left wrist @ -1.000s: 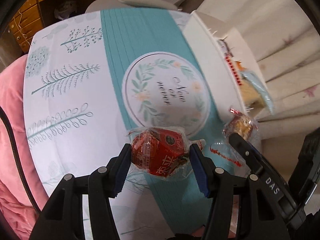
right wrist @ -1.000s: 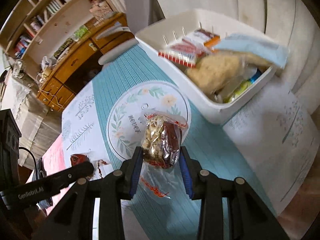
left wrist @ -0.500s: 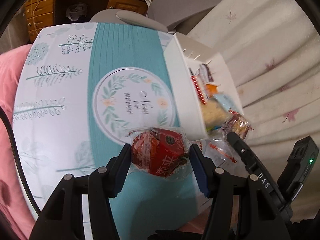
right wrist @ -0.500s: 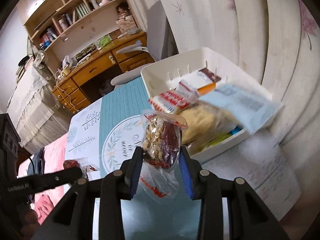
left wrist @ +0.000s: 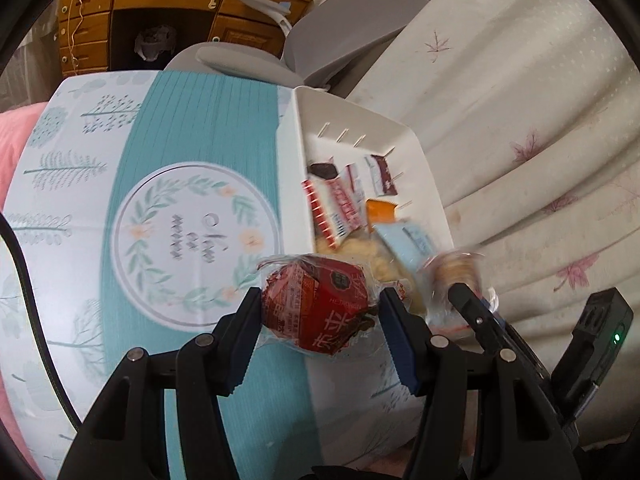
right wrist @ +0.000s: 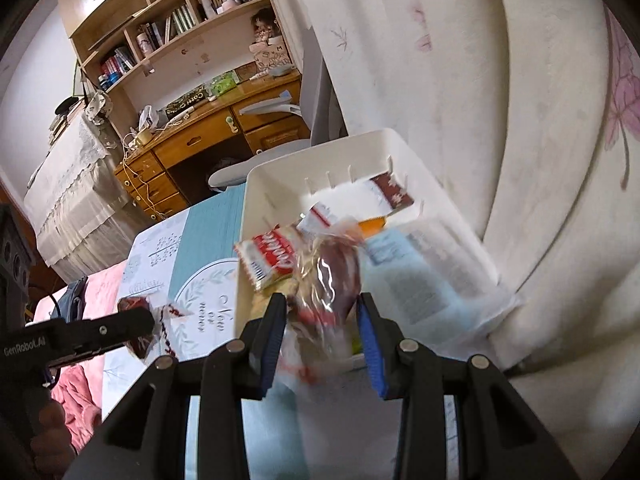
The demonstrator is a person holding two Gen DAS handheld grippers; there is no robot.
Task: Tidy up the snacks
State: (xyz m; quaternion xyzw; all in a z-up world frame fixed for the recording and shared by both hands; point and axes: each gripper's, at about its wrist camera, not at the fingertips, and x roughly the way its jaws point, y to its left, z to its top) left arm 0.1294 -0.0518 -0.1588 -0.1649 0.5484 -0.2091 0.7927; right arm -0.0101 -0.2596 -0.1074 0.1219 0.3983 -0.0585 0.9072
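I have a red snack pack [left wrist: 320, 312] clamped in my left gripper [left wrist: 320, 336] and a nut snack bag [right wrist: 324, 280] pinched in my right gripper [right wrist: 322, 336], both in the air at the white bin [left wrist: 420, 152], which already holds several packets; dropping these two in remains

Quick count: two grippers [left wrist: 320, 316] [right wrist: 322, 320], each with one snack bag, a red one [left wrist: 320, 312] and a nutty one [right wrist: 328, 276]. One white bin [left wrist: 416, 160], one tabletop [left wrist: 192, 120], and roughly five packets piled inside the bin.
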